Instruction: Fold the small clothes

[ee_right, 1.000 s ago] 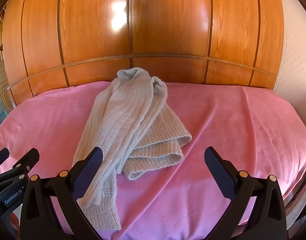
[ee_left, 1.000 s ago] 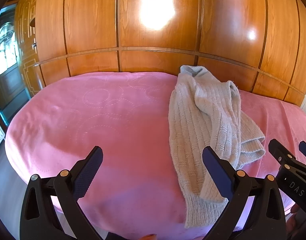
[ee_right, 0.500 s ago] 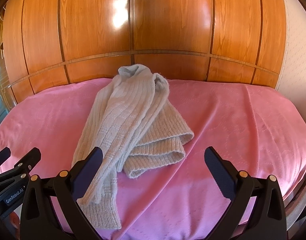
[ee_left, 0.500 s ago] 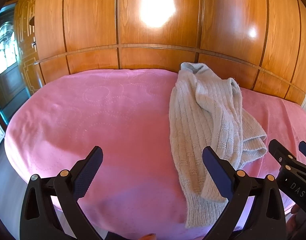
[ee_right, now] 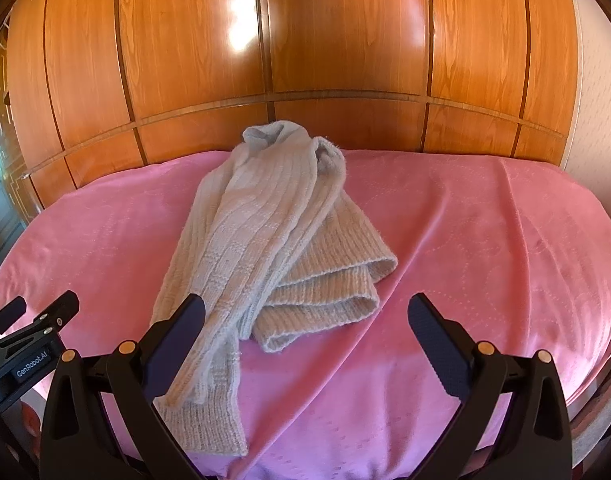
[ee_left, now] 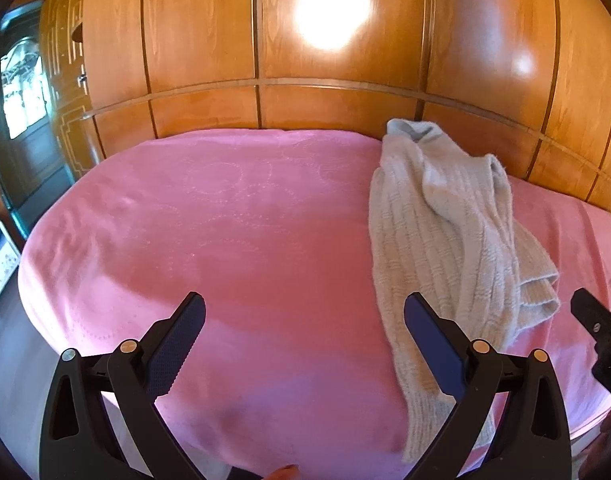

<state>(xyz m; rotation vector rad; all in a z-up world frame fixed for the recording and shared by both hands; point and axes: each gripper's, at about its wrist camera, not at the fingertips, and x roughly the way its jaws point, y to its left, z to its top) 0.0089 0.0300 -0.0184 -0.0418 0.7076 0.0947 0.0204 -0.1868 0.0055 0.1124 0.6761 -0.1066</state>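
Lying bunched on the pink bedspread [ee_right: 485, 248], a grey knitted sweater [ee_right: 261, 232], roughly doubled over, collar end toward the wooden panelled wall [ee_right: 345, 60] and one long ribbed sleeve trailing down to the near edge of the bed. Ahead and a little left of the right hand-held gripper [ee_right: 305, 332], with the trailing sleeve passing just behind its left finger and the folded hem bulging between the two fingers, slightly beyond them. Ahead and to the right of the left hand-held gripper [ee_left: 305, 332], the sleeve running down behind its right finger [ee_left: 433, 344] toward the bed edge. Spread wide apart on both hand-held grippers, nothing clamped between the dark textured pads, neither visibly touching the knit. Poking into the right edge of the left wrist view, the tip of the right hand-held gripper [ee_left: 597, 324]; likewise at the lower left of the right wrist view, the left hand-held gripper [ee_right: 33, 328], labelled "GenRobot.AI". Open pink bedspread, faintly stitched with circles, straight ahead of the left hand-held gripper. Glossy glare on the wooden panels beyond, and a dark doorway [ee_left: 21, 120] far off to the left.
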